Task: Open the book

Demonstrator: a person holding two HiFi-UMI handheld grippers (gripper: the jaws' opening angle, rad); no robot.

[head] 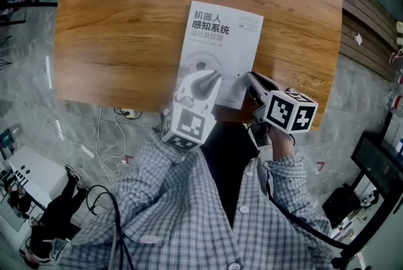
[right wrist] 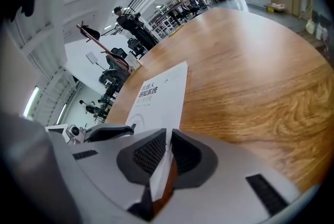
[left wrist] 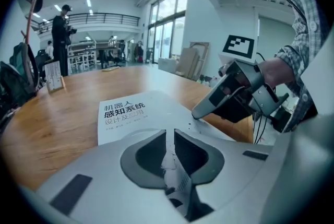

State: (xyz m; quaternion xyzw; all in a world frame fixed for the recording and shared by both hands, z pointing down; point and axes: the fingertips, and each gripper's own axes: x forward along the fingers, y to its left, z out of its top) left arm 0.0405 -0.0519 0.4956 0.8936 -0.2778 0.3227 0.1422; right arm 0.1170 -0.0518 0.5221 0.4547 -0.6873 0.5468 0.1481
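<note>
A closed book [head: 221,42] with a white cover and dark printed title lies flat on the wooden table [head: 119,23], close to its near edge. My left gripper [head: 216,76] is shut, its tips resting on the near part of the cover. In the left gripper view the cover [left wrist: 130,113] shows just beyond the closed jaws [left wrist: 170,134]. My right gripper [head: 247,75] is at the book's near right corner. In the right gripper view its jaws [right wrist: 168,135] pinch a thin white edge of the cover [right wrist: 159,87]. The left gripper [right wrist: 128,127] sits to its left.
The table's near edge [head: 145,105] runs just under both grippers. Cables [head: 116,136] lie on the floor below. A small card stand [left wrist: 54,77] is at the table's far side. A person [left wrist: 62,35] stands far back in the hall.
</note>
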